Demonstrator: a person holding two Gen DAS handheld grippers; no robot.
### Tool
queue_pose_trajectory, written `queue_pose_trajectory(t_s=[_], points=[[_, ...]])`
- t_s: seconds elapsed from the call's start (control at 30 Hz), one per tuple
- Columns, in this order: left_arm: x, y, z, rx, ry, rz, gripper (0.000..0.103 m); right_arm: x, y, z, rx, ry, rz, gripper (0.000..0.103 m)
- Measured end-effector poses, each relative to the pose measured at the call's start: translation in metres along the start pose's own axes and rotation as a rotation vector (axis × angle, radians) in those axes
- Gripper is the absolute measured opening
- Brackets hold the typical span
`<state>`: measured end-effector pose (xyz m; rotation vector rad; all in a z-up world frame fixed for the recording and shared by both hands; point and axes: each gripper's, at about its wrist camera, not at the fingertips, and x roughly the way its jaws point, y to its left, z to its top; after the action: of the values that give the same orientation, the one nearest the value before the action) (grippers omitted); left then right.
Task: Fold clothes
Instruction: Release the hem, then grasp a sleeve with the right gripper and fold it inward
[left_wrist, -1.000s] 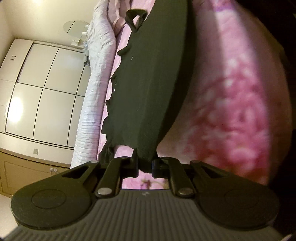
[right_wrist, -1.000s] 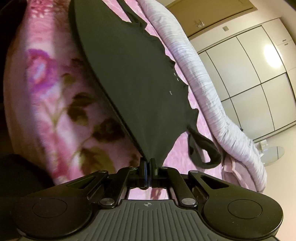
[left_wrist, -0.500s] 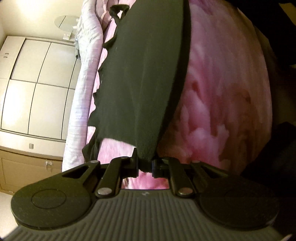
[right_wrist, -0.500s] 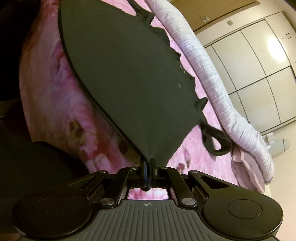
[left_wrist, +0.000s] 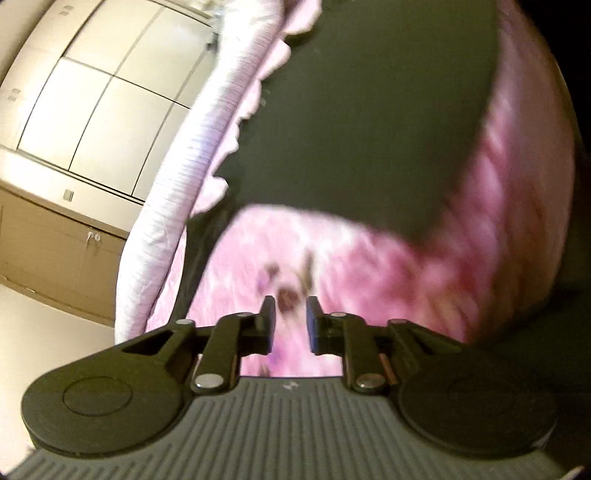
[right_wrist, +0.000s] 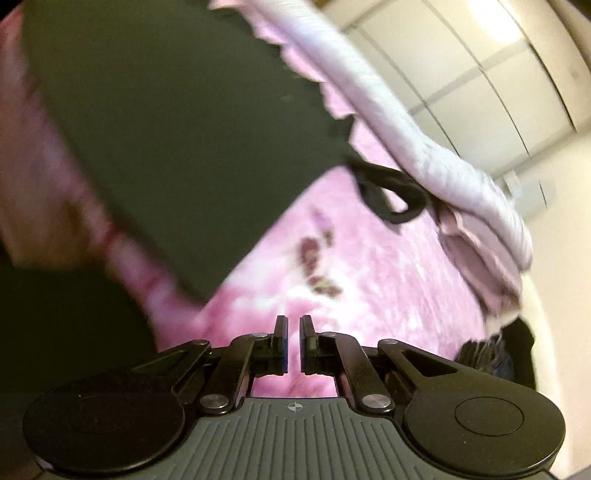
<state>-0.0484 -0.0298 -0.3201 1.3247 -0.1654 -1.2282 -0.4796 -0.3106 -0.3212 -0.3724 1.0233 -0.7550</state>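
Pink floral bedspread filled both views, dark top spread flat across the upper frame, probably laid out for folding; left gripper and right gripper both had fingers apart, holding nothing

We are in a home bedroom: a bed with a pink flowered blanket (a rolled white quilt alongside) faces wardrobe doors.
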Motion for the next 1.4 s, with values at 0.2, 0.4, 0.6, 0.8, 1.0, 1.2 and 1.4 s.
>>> queue_pose_trajectory(t_s=[0.2,0.4,0.6,0.8,1.0,1.2,1.4], points=[[0.045,0.03,0.085,-0.022,-0.133,-0.059,0.03,0.049,-0.087,0.043,0.321,-0.085,0.062,0.055],[0.11,0.033,0.186,0.016,-0.265,-0.127,0.033,0.156,-0.177,0.086,0.596,-0.079,0.171,0.06],[0.189,0.028,0.265,0.018,-0.327,-0.191,0.036,0.292,-0.255,0.098,0.881,0.003,0.207,0.061],[0.247,0.021,0.309,0.006,-0.334,-0.228,0.036,0.347,-0.287,0.089,1.044,0.055,0.331,0.007],[0.264,0.014,0.334,0.02,-0.372,-0.232,0.036,0.293,-0.299,0.114,0.336,0.122,-0.247,0.007],[0.258,0.005,0.35,0.048,-0.41,-0.236,0.036,0.307,-0.28,0.076,-0.172,0.236,-0.553,0.04],[0.253,0.002,0.356,0.05,-0.422,-0.252,0.038,0.294,-0.292,0.022,0.068,0.338,-0.423,0.04]])
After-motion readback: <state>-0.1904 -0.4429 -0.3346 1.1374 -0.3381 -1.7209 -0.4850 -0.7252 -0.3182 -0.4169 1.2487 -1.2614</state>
